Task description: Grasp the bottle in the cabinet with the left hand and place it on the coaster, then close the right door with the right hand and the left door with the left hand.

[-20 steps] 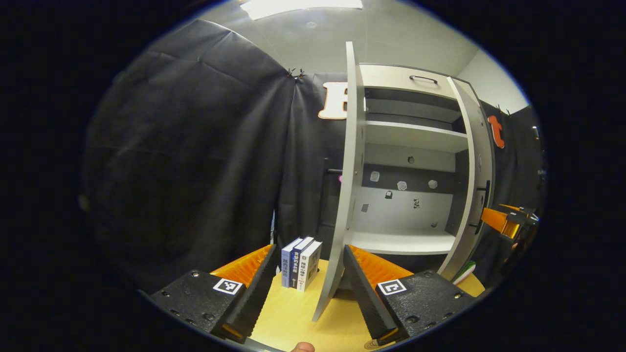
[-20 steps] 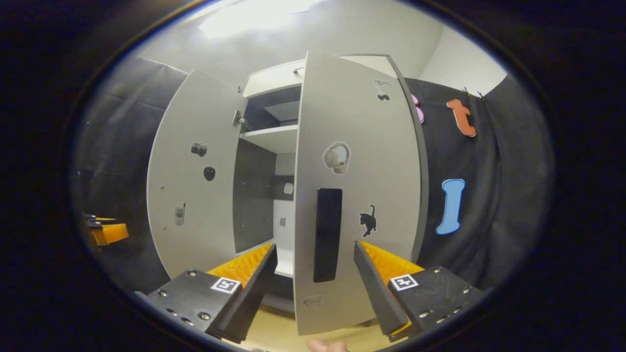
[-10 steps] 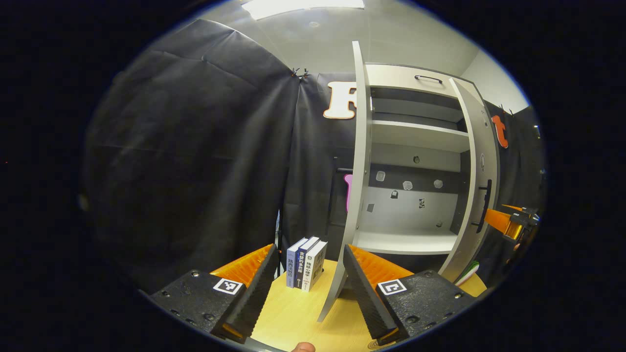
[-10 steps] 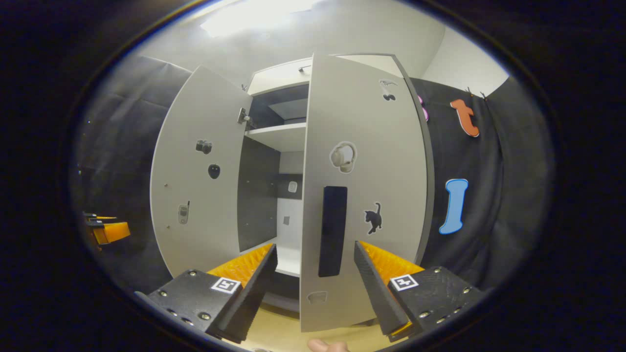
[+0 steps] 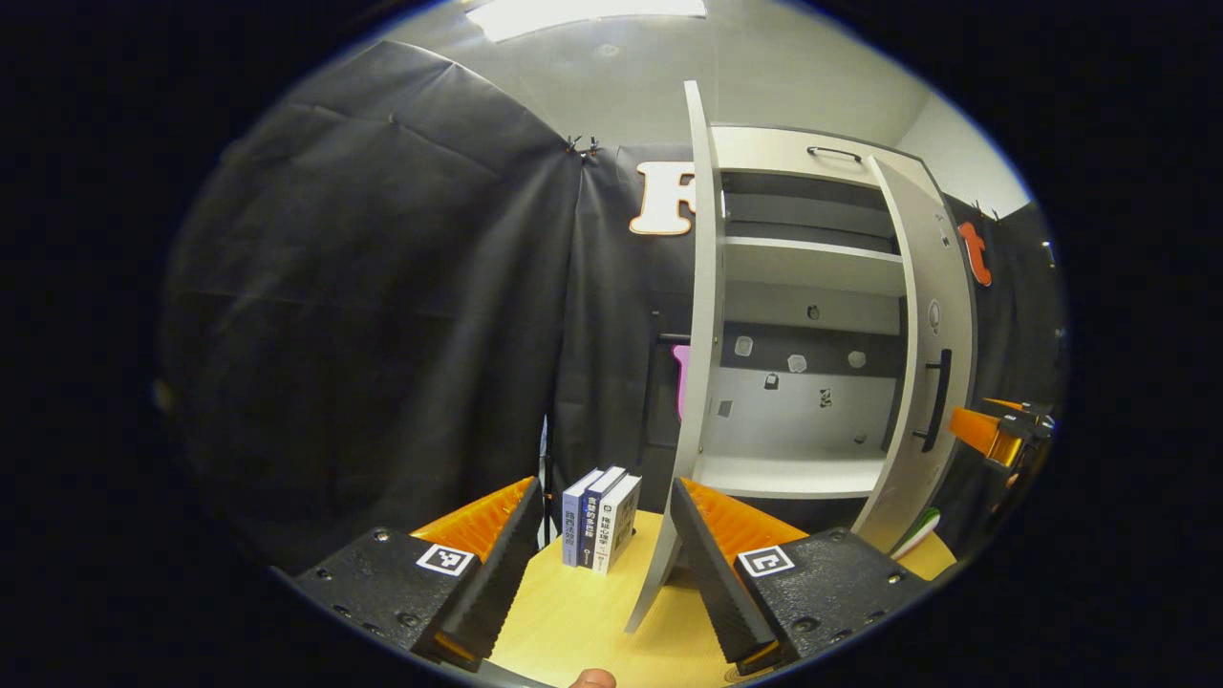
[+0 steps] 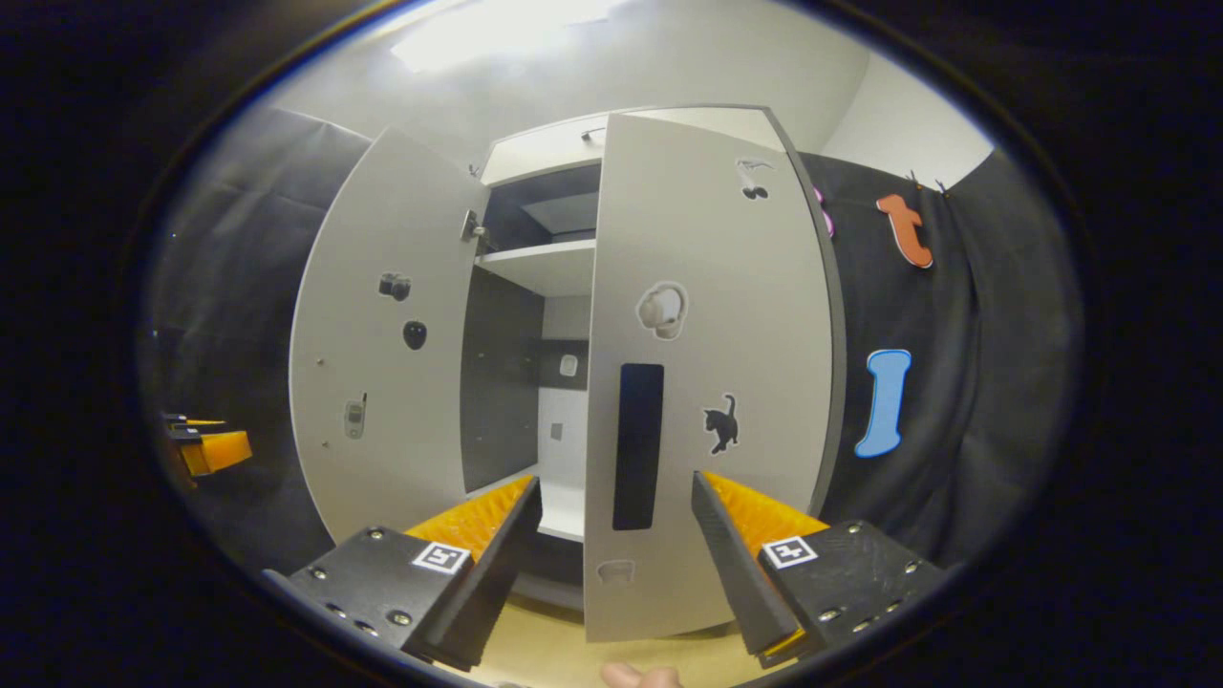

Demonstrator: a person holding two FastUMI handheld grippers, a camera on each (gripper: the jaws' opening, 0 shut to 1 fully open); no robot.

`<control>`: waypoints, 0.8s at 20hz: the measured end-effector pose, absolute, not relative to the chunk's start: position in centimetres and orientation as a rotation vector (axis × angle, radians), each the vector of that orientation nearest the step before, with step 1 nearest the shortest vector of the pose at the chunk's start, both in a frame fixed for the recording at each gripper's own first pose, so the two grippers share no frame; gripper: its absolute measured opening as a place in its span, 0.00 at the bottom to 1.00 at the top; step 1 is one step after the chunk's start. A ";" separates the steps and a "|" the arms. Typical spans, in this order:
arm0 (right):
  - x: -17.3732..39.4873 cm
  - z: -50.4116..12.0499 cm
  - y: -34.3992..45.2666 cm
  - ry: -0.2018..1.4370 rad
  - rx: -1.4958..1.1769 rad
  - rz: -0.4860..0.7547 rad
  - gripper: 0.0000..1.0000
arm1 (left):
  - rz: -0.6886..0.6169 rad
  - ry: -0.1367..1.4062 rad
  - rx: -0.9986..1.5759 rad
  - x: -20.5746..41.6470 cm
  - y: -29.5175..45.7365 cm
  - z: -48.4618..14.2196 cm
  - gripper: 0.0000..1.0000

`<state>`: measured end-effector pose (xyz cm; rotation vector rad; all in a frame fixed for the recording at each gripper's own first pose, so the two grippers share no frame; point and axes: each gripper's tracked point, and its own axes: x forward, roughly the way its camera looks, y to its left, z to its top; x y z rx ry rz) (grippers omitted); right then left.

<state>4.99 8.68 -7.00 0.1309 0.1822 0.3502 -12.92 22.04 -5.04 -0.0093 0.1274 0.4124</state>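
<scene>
The grey cabinet (image 5: 803, 263) stands on the wooden table with both doors ajar. Its left door (image 5: 702, 315) faces me edge-on in the left gripper view, just beyond my open left gripper (image 5: 604, 489). The right door (image 5: 922, 363) is swung partway in, its black handle (image 5: 936, 397) showing. In the right gripper view the right door (image 6: 712, 315) is close ahead. Its black handle (image 6: 638, 444) lies between the fingers of my open right gripper (image 6: 616, 483), which grips nothing. The left door (image 6: 382, 334) stands wide at the left.
Three books (image 5: 600, 518) stand upright on the table (image 5: 573, 621) left of the left door. A white and green object (image 5: 912, 530) peeks out past the right door's lower edge. The other gripper shows far off at each view's side (image 5: 998, 435) (image 6: 205, 449).
The right door has swung a little further toward the cabinet, so its outer face and handle show more in the left gripper view. Both grippers stay open and have hardly shifted.
</scene>
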 end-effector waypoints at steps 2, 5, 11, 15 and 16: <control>4.9 -7.0 8.7 0.181 0.134 0.351 0.96 | 0.414 0.129 -0.012 -12.9 22.2 -5.1 0.86; 4.9 -7.0 8.7 0.180 0.134 0.350 0.93 | 0.415 0.132 -0.014 -13.1 22.4 -5.1 0.86; 4.8 -7.0 8.7 0.181 0.137 0.344 0.95 | 0.412 0.144 -0.010 -12.8 22.8 -5.6 0.81; 4.8 -7.2 8.6 0.183 0.135 0.336 0.95 | 0.417 0.158 -0.010 -12.6 23.3 -6.2 0.86; 4.8 -7.2 8.6 0.184 0.133 0.334 0.95 | 0.421 0.161 -0.008 -12.4 23.6 -6.4 0.86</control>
